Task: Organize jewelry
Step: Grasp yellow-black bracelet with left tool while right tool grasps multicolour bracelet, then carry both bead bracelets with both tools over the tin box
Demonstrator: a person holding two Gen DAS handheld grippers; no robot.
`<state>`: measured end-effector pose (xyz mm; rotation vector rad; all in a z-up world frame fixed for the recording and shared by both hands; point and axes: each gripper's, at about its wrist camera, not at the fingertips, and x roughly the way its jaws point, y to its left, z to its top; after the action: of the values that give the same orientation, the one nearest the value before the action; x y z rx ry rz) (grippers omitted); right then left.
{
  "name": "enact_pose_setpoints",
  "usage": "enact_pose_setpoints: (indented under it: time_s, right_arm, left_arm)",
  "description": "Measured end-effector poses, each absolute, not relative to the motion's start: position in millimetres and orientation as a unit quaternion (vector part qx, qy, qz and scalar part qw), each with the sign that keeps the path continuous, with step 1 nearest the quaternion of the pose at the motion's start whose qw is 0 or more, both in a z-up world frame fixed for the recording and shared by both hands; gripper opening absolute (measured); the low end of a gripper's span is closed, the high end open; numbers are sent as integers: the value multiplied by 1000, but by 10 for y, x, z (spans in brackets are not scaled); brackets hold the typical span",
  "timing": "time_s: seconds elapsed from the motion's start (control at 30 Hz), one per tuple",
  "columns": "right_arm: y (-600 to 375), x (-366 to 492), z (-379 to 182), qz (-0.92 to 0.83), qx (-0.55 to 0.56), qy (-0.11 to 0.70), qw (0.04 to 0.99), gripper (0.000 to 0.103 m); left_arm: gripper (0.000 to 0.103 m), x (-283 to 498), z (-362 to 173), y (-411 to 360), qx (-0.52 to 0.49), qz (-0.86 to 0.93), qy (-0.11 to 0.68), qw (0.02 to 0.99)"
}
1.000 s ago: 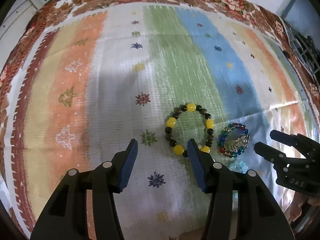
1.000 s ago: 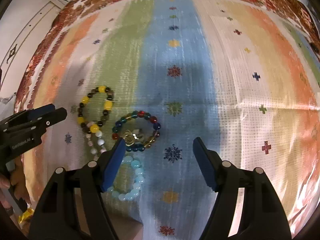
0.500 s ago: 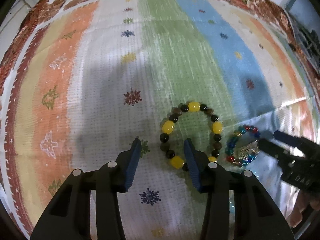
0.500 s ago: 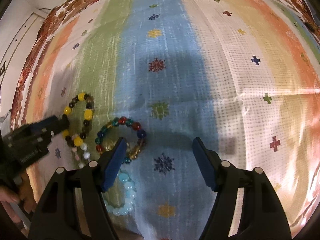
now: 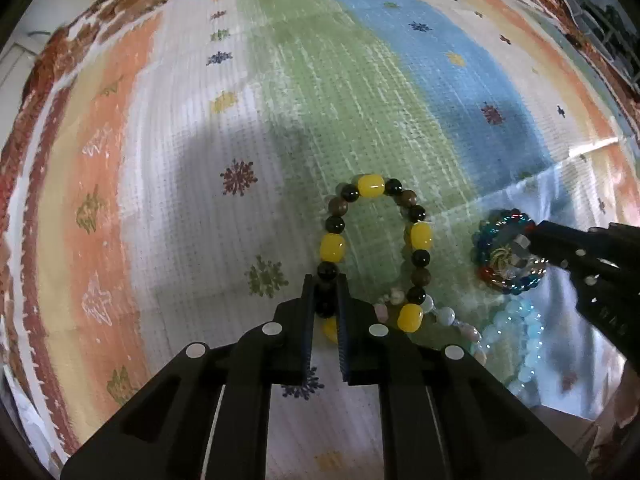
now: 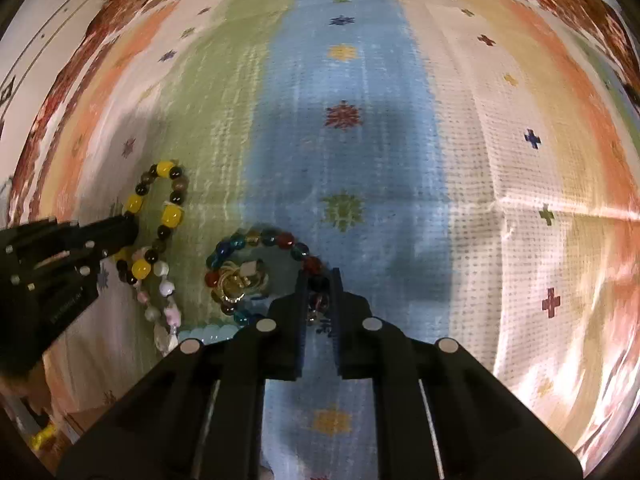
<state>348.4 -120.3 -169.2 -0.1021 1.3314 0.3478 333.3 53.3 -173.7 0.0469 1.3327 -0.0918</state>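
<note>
Looking along the left tool (image 5: 325,300), its two fingers are clamped on the near-left side of the yellow-and-dark bead bracelet (image 5: 420,236), with dark beads pinched between the blue pads while the rest of the loop lies flat on the striped cloth (image 5: 180,160), over its green and white bands. Just right of that loop sits the multicoloured glass bracelet (image 5: 486,240) with a gold charm inside it, and the right tool reaches in from the right edge and touches its far side. A pale blue bracelet (image 5: 528,328) and a strand of pink-and-white beads (image 5: 444,316) lie near the lower right, close against the other two. From the right wrist view, the right tool (image 6: 320,298) is closed on the right-hand side of the multicoloured glass bracelet (image 6: 260,238), beads caught between its pads, over the blue stripe of the cloth (image 6: 480,160). To the left, the left tool (image 6: 120,234) grips the yellow-and-dark bead bracelet (image 6: 172,214), with the pink-and-white beads (image 6: 162,292) trailing below it and the pale blue bracelet (image 6: 208,334) partly hidden behind the tool body.
</note>
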Motion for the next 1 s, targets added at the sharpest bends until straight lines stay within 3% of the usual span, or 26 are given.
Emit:
enact_pose_setpoints:
  time_s: [0.37, 1.0]
  right_arm:
    - [-1240, 3418, -1476, 180, -20, 606, 774, 11]
    - [-1136, 3064, -912, 233, -27, 562, 793, 11]
  left_arm:
    - [9, 3284, -1391, 657, -37, -76, 596, 798]
    - [9, 2932, -895, 521, -49, -106, 553, 825]
